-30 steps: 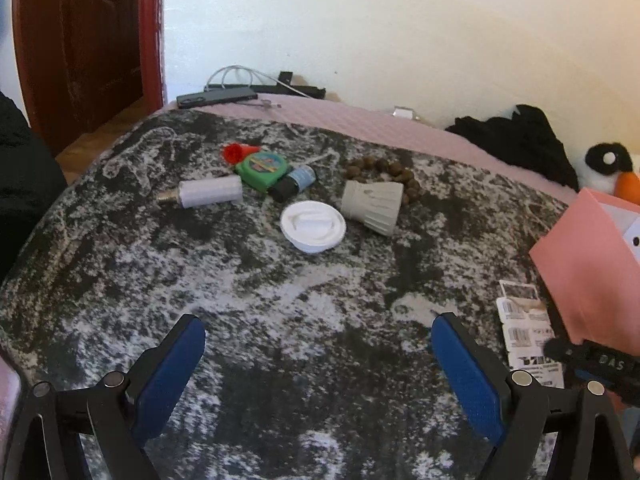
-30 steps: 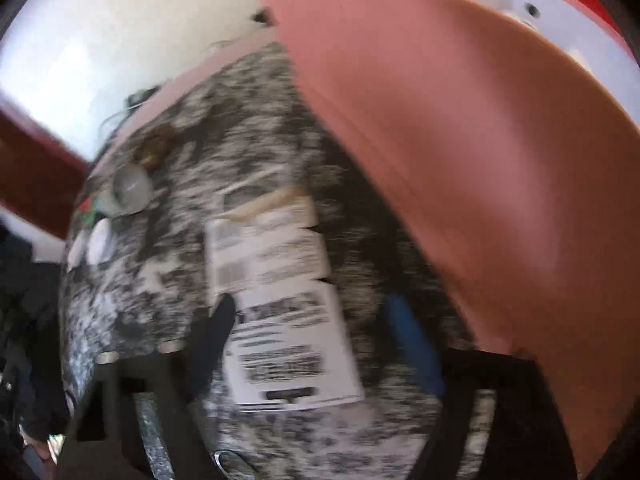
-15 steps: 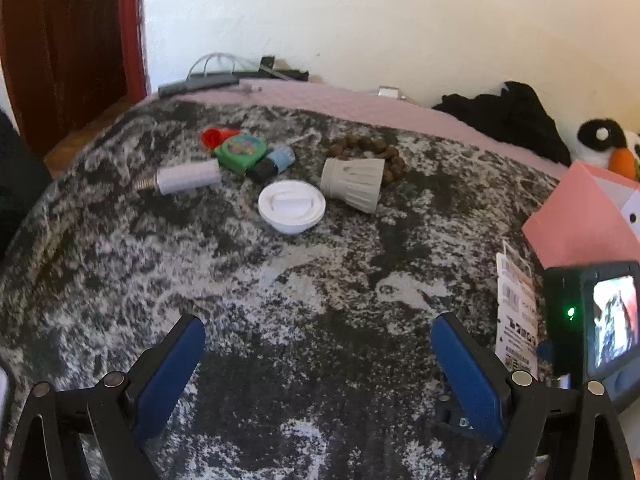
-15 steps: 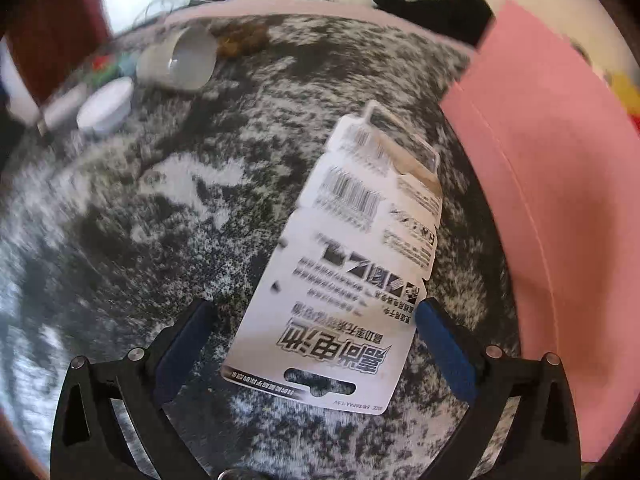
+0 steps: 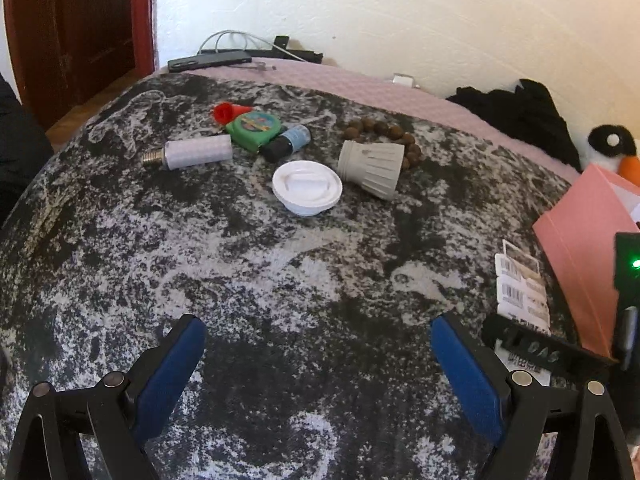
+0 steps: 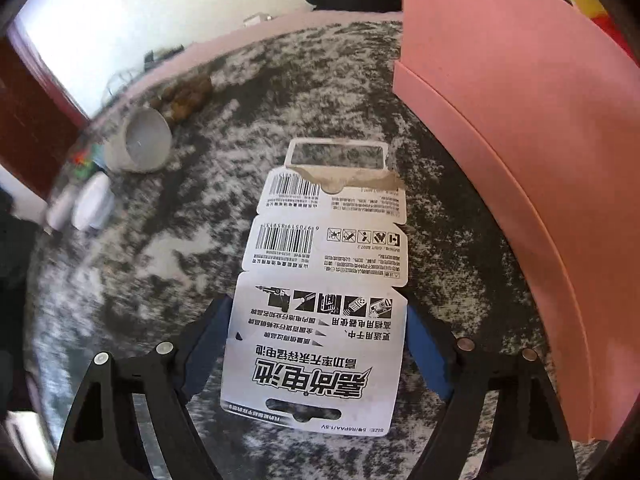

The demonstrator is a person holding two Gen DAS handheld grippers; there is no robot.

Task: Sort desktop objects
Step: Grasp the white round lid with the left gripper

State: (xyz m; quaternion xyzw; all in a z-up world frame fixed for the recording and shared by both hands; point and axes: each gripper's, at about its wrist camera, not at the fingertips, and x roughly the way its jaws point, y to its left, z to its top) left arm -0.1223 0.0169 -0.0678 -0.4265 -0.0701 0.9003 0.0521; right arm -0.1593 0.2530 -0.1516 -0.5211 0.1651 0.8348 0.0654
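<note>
A white battery pack card lies flat on the black-and-white mottled cloth, next to a pink box. My right gripper is open, with one blue finger on each side of the card's near end; I cannot tell if they touch it. The card and pink box also show in the left wrist view. My left gripper is open and empty over bare cloth. Farther off lie a white lid, a grey lamp cup, brown beads, a white bulb, a green tape measure, a small blue bottle and a red cone.
A pink bedsheet edge runs along the back. Cables and a dark phone lie at the far left, black clothing and a penguin plush at the far right. A dark door stands at the left.
My right gripper has moved down and forward over the battery card, so its fingers now stand on either side of the card's near end. The left gripper has shifted only slightly.
</note>
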